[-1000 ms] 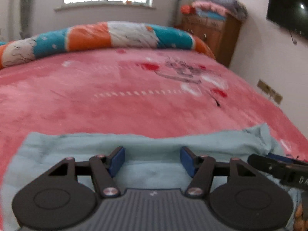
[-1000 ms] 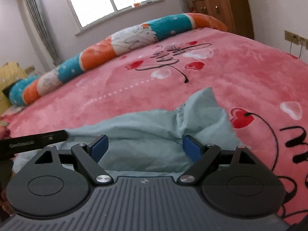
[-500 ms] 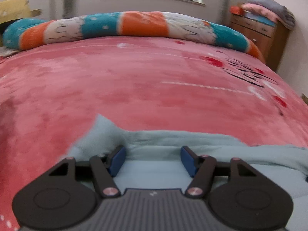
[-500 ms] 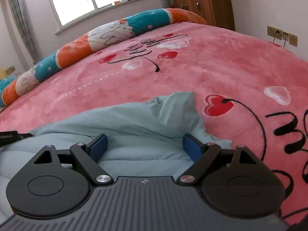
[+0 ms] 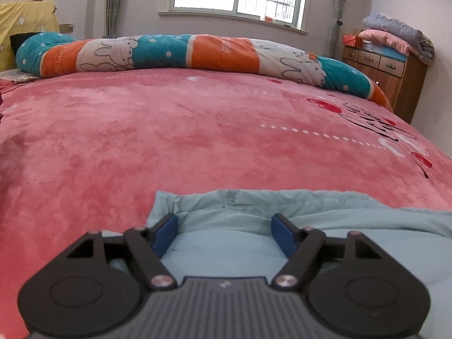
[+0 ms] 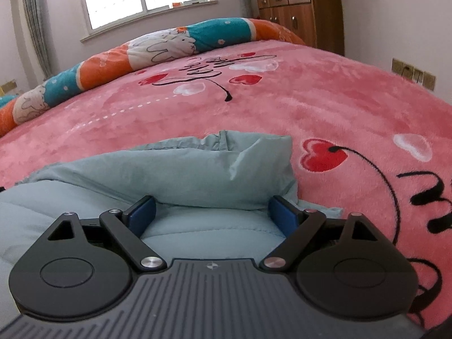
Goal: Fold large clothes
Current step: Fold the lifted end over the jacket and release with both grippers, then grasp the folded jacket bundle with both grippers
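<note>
A large pale blue-green padded garment [image 5: 254, 212] lies on the pink blanket, at the near edge of both views. My left gripper [image 5: 224, 233] hovers low over its far left corner. The jaws are opening, and fabric lies under and between the blue pads [image 5: 165, 233] without being pinched. In the right wrist view the garment [image 6: 197, 169] rises in a raised, creased fold near its right end. My right gripper [image 6: 213, 214] stands wide open just in front of that fold, one pad [image 6: 284, 216] on each side of it.
The pink plush blanket [image 5: 197, 130] with hearts and black lettering covers the bed. A rolled orange, teal and white quilt [image 5: 197, 53] lies along the far side. A wooden dresser [image 5: 395, 76] with folded blankets stands at the back right, and wall sockets [image 6: 412, 73] are on the right wall.
The left gripper swung left along the garment to its left corner, dropped lower, and its jaws widened. The right gripper sank closer to the right fold. The other gripper left its view.
</note>
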Action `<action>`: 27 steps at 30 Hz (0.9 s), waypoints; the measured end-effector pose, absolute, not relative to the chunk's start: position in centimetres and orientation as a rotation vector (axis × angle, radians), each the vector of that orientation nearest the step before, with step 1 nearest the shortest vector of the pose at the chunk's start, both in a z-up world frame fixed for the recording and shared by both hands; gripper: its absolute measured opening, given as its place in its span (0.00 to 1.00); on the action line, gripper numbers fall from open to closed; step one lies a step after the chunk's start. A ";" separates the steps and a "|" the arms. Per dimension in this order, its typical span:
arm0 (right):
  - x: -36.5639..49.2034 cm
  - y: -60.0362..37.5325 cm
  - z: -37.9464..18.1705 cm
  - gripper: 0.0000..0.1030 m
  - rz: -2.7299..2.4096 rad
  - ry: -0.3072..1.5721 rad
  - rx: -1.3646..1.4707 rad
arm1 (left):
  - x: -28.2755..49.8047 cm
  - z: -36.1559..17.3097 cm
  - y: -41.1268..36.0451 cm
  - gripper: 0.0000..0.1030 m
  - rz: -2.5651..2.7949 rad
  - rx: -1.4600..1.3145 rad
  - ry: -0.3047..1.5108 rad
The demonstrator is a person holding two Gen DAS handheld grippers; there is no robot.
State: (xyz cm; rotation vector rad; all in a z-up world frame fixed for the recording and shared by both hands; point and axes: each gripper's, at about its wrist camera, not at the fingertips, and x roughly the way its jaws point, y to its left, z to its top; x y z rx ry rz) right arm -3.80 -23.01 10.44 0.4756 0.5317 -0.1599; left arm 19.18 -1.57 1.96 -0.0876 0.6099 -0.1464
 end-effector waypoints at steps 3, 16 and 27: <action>-3.5 -22.8 10.5 1.00 -0.171 0.534 0.451 | 19.2 1.8 -1.5 0.73 -0.148 -0.086 0.603; -4.9 -24.0 12.1 1.00 -0.193 0.484 0.504 | 14.8 6.5 -3.6 0.76 -0.141 -0.036 0.555; -7.5 -23.5 12.5 1.00 -0.244 0.499 0.404 | 8.5 5.8 -11.0 0.83 -0.240 -0.035 0.565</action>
